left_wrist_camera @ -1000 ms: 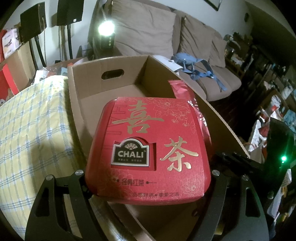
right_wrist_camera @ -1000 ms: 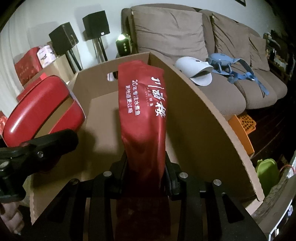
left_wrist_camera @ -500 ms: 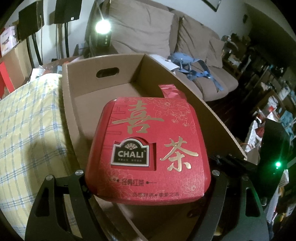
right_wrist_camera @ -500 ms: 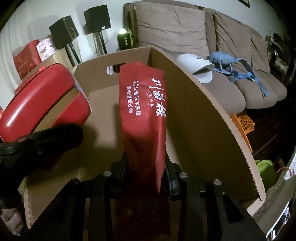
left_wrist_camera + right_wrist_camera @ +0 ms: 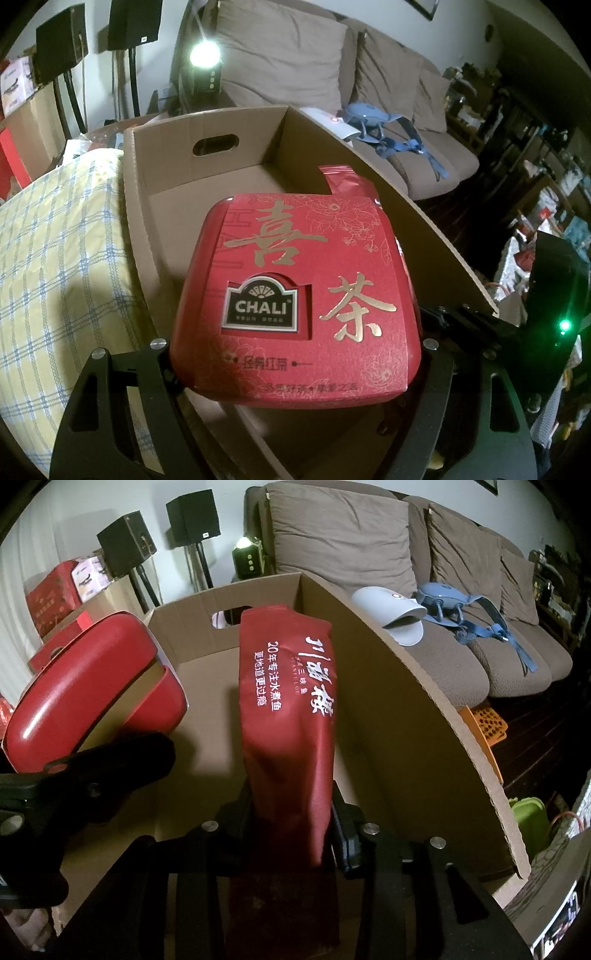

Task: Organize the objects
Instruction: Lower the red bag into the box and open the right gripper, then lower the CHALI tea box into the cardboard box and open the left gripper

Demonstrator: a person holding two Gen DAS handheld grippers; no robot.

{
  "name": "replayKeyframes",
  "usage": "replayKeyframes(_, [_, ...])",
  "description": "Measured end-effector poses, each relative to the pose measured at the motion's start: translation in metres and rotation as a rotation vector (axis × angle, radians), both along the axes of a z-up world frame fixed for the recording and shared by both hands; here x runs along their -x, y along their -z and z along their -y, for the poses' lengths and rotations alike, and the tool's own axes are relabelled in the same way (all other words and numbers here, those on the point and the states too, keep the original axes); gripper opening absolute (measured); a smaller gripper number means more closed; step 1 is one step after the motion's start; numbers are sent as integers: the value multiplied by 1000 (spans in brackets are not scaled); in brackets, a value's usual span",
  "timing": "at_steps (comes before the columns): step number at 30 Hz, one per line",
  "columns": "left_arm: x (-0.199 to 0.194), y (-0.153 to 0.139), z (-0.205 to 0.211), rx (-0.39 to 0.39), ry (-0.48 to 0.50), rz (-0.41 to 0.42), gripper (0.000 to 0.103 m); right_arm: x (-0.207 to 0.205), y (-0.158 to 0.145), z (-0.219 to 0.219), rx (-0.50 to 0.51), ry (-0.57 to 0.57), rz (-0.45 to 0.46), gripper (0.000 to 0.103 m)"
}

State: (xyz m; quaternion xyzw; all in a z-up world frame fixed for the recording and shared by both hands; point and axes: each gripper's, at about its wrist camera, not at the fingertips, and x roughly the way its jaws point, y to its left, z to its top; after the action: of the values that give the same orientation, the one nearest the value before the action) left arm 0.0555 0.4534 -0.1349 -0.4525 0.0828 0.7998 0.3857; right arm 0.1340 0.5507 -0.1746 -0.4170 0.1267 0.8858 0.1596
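Red tea box (image 5: 295,291) | clamped wide in left gripper (image 5: 295,354), poised over cardboard box (image 5: 207,122) for loading | red pouch (image 5: 288,709) upright between right gripper (image 5: 291,823) jaws, which have just been easing apart, apparently to drop it inside | sofa (image 5: 369,546) behind

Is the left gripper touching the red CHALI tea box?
Touching. In the left wrist view, both fingers of the left gripper press against the sides of the red tea box, holding it above the cardboard box.
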Motion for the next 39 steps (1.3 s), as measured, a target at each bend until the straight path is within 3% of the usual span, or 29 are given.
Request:
replayKeyframes(17, [0, 0, -4, 16, -7, 4, 79, -3, -9, -1, 16, 30, -21, 46])
replayKeyframes(22, [1, -3, 0, 4, -22, 3, 79, -4, -14, 4, 11, -3, -42, 64])
replayKeyframes(26, [4, -5, 3, -3, -40, 8, 79, -7, -20, 8, 7, 0, -77, 73])
replayKeyframes(34, [12, -15, 4, -28, -34, 28, 79, -25, -43, -6, -6, 106, -188, 78])
replayKeyframes(39, [16, -30, 1, -40, -43, -23, 79, -38, -49, -21, 47, 190, -209, 78])
